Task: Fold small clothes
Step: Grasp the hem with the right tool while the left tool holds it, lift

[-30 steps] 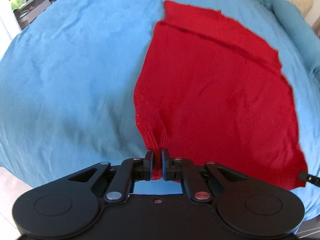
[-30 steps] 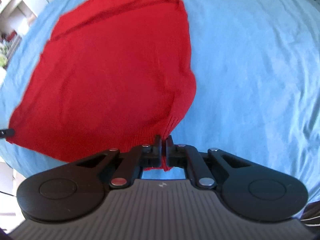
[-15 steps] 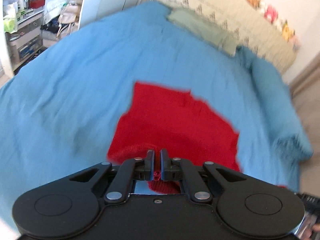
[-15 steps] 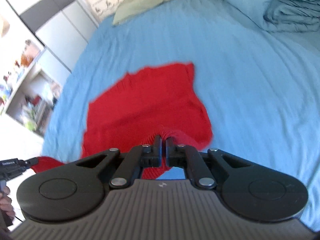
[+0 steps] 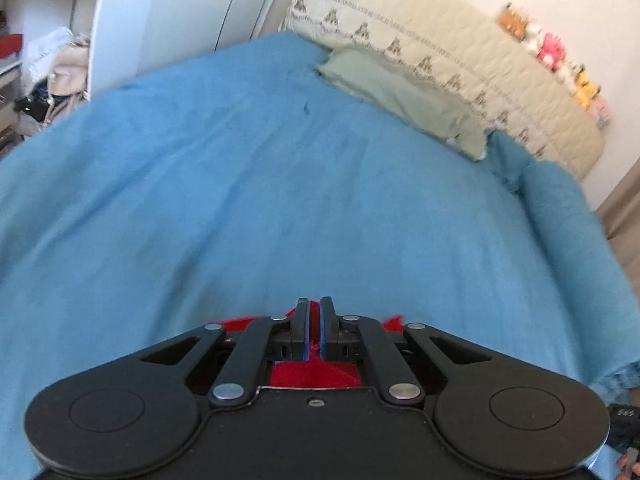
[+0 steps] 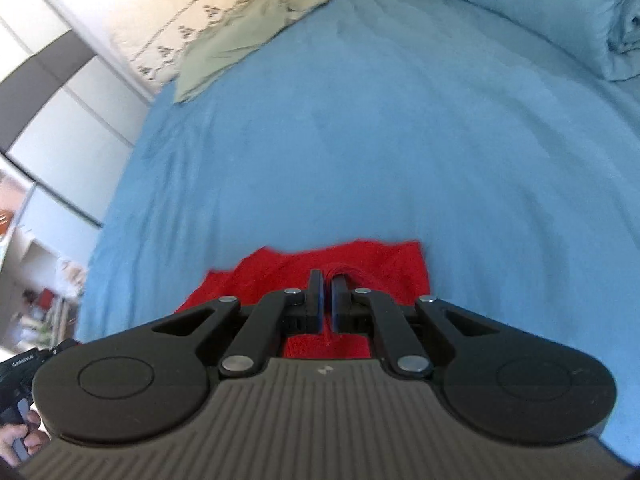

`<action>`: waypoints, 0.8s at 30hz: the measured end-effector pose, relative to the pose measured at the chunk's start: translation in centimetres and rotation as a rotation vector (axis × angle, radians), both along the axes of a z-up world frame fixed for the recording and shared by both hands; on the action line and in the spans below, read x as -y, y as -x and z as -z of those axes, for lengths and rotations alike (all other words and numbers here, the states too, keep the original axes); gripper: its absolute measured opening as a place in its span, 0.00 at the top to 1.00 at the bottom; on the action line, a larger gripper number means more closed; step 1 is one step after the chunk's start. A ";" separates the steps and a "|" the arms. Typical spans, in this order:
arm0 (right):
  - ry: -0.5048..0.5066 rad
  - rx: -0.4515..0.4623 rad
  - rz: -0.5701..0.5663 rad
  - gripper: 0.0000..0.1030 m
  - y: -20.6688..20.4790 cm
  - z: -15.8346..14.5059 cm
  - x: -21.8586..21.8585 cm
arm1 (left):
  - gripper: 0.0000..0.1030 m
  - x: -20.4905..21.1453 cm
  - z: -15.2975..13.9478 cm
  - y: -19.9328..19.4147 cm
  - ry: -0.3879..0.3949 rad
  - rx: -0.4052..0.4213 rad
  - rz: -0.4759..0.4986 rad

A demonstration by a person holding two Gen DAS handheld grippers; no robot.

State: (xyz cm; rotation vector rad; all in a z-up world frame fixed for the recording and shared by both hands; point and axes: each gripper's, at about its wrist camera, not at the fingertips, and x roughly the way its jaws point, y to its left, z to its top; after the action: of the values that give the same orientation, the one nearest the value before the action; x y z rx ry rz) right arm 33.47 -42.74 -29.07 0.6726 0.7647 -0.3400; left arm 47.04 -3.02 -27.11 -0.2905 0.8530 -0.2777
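A red knit garment (image 6: 376, 264) lies on the blue bed cover (image 6: 360, 140). My right gripper (image 6: 327, 280) is shut on its hem, with red cloth showing between and ahead of the fingers. My left gripper (image 5: 314, 308) is shut on the other hem corner of the red garment (image 5: 312, 374); only small red patches show under and beside the fingers in the left wrist view. Most of the garment is hidden below both grippers. The blue bed cover (image 5: 280, 200) fills the view ahead.
A pale green pillow (image 5: 404, 96) and a cream quilted headboard (image 5: 460, 60) lie at the far end of the bed. Folded blue bedding (image 6: 560, 12) is at the far right. Shelves with clutter (image 5: 44, 76) stand left of the bed.
Both grippers have lifted the hem and carried it forward over the garment toward the headboard. The visible red area has shrunk to a small patch near the fingers.
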 end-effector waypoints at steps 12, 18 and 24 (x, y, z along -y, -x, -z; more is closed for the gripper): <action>-0.018 -0.047 0.032 0.81 -4.8 7.3 3.3 | 0.95 1.3 4.9 -3.8 -0.070 -0.052 -0.060; 0.083 0.038 0.010 0.00 -3.7 4.9 2.8 | 0.13 0.7 2.5 -2.7 -0.124 0.064 -0.081; 0.230 0.079 -0.172 0.01 -2.9 1.5 -1.4 | 0.09 2.9 0.9 2.1 -0.224 0.082 0.122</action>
State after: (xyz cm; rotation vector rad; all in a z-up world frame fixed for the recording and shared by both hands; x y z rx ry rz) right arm 36.34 -41.36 -30.55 0.3988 0.6907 -0.2383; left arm 44.92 -5.94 -27.98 -0.0180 0.8136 -0.3031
